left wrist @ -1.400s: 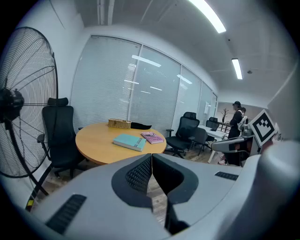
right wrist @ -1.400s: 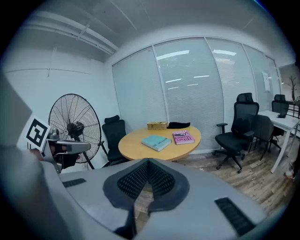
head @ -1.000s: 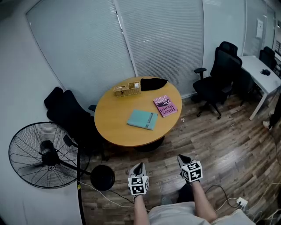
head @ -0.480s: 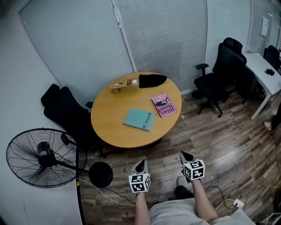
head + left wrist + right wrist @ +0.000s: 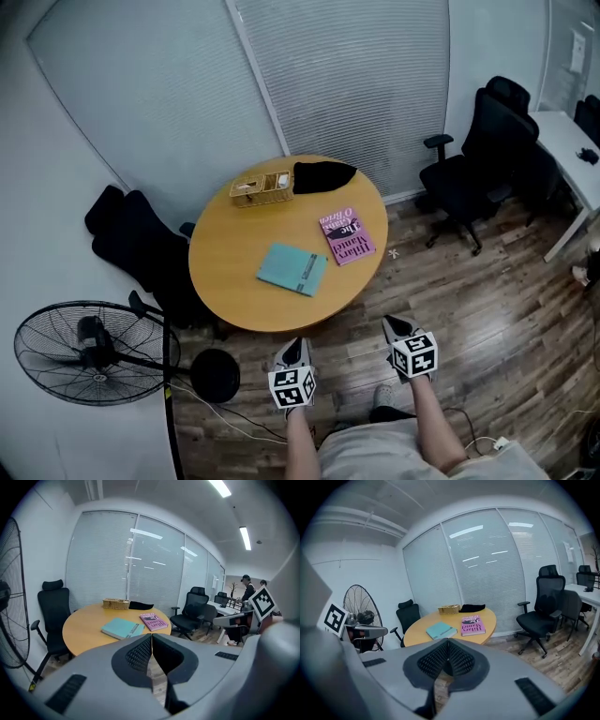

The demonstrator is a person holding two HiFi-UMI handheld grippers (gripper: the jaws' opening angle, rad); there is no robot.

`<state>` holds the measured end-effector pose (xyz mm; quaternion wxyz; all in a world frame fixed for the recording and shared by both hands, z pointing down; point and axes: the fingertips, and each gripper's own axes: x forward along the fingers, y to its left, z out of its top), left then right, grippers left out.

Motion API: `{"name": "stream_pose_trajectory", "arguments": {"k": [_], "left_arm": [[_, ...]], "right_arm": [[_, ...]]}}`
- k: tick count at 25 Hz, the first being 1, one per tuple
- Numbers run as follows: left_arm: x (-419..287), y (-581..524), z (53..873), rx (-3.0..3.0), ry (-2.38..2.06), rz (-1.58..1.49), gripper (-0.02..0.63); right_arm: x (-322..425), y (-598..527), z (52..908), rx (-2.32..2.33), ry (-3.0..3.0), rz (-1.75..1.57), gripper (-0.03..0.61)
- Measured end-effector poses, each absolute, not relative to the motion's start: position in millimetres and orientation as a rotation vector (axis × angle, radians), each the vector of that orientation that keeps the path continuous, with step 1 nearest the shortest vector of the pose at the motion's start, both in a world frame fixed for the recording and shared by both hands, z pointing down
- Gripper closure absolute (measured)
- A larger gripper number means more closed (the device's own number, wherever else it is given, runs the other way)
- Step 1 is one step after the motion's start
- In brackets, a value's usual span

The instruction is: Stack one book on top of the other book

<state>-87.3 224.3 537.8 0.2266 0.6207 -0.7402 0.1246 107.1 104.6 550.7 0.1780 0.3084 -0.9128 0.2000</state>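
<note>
Since the earlier frame both grippers have come in closer to the round table [image 5: 230, 253] along with the person; its near edge now sits just ahead of the tips, and the books haven't shifted. Left gripper [image 5: 296, 345] is over the wood floor [image 5: 487, 309] just short of the table edge. In the left gripper view its jaws meet with no gap and nothing between them, so it is closed and empty. Right gripper [image 5: 391, 324] is beside it, also off the table, over the floor by the table's near right side. The right gripper view shows its pads pressed together, also empty. The teal book [image 5: 292, 269] lies flat near the table's middle, towards the near side. The pink book [image 5: 350, 236] lies flat to its right, close to the table's right edge. The two are apart, not touching and not stacked. At the far edge there's a wicker basket [image 5: 262, 187] with a black cloth [image 5: 323, 175] just beside it on the right. A pedestal fan [image 5: 84, 339] stands on the floor at the left. There's a black office chair [image 5: 131, 239] behind the table on the left and another [image 5: 478, 159] off to the right. Closed blinds [image 5: 356, 75] cover the back wall.
</note>
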Motion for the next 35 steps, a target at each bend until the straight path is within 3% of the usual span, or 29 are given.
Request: {"name": "stream_pose_trajectory", "arguments": {"k": [23,35], "left_arm": [[-84.0,117.1,567.2,1.64,-2.02,0.386,0.586],[-124.0,8.5,572.5,1.794,-1.883,0.405,0.586]], "right_arm": [[101.2,3.1,592.9,0.799,-2.541,0.644,0.557],[64.9,-63.9,603.1,0.967,-2.472,0.675,0.557]]}}
